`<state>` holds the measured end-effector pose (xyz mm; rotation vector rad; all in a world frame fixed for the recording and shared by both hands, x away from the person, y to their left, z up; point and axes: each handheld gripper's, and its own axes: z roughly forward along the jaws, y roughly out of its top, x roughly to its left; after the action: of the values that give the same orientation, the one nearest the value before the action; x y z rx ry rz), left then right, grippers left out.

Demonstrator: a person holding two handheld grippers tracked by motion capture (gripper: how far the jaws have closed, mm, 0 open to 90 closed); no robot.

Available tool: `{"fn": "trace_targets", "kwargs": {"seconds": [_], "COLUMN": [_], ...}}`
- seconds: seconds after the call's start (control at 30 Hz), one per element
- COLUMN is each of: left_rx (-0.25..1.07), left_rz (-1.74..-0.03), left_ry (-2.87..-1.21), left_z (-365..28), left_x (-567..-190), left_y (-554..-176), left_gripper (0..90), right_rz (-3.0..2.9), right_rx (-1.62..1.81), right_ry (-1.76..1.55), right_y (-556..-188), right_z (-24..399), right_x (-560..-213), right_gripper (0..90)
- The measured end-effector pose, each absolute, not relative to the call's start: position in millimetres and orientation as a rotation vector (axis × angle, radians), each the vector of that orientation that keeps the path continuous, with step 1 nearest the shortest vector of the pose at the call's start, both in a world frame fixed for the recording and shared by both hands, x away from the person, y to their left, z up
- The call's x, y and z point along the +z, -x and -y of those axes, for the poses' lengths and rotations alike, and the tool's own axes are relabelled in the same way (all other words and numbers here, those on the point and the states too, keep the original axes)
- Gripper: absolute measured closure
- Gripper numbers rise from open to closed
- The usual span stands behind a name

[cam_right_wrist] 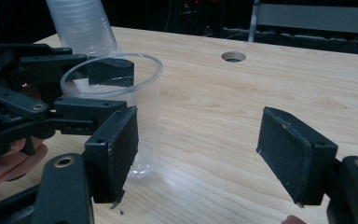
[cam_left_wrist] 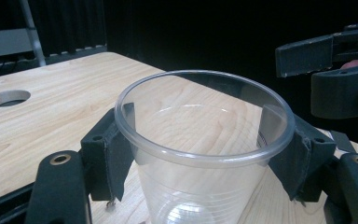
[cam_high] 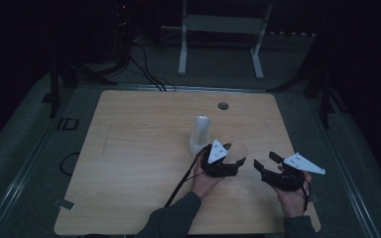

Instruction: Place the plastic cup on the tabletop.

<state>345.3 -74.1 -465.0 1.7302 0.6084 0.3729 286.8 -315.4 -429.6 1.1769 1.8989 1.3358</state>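
Note:
A clear plastic cup (cam_left_wrist: pixel 205 157) stands upright on the wooden table (cam_high: pixel 129 163). My left gripper (cam_left_wrist: pixel 199 133) is shut on it, with one black pad (cam_left_wrist: pixel 116 140) on each side just below the rim. From above, that gripper (cam_high: pixel 236 158) and the cup (cam_high: pixel 240 148) sit right of the table's middle. A stack of clear cups (cam_high: pixel 200 133) stands upside down just behind and left of it. My right gripper (cam_high: pixel 267 162) hovers to the right, open, nothing between its pads (cam_right_wrist: pixel 293 154). In the right gripper view, the held cup (cam_right_wrist: pixel 142 100) is just beyond its left jaw, with the stack (cam_right_wrist: pixel 81 25) behind.
A round hole (cam_high: pixel 223 105) is cut into the table near its far edge. A white frame stand (cam_high: pixel 223 29) rises on the floor beyond the table. Dark tripod legs (cam_high: pixel 59 74) and cables lie at the far left. Bare wood stretches across the left half.

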Motion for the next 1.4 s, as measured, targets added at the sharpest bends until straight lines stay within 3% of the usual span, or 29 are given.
{"fn": "trace_targets", "kwargs": {"seconds": [1.4], "left_rx": [0.366], "left_rz": [-0.624], "left_ry": [-1.765], "left_z": [78], "left_x": [-479], "left_y": [-347], "left_gripper": [28.2], "right_rz": [-1.904], "right_rx": [1.338], "right_ry": [-1.176], "right_y": [-287], "right_z": [315], "right_x": [-430], "right_gripper": [28.7]}}
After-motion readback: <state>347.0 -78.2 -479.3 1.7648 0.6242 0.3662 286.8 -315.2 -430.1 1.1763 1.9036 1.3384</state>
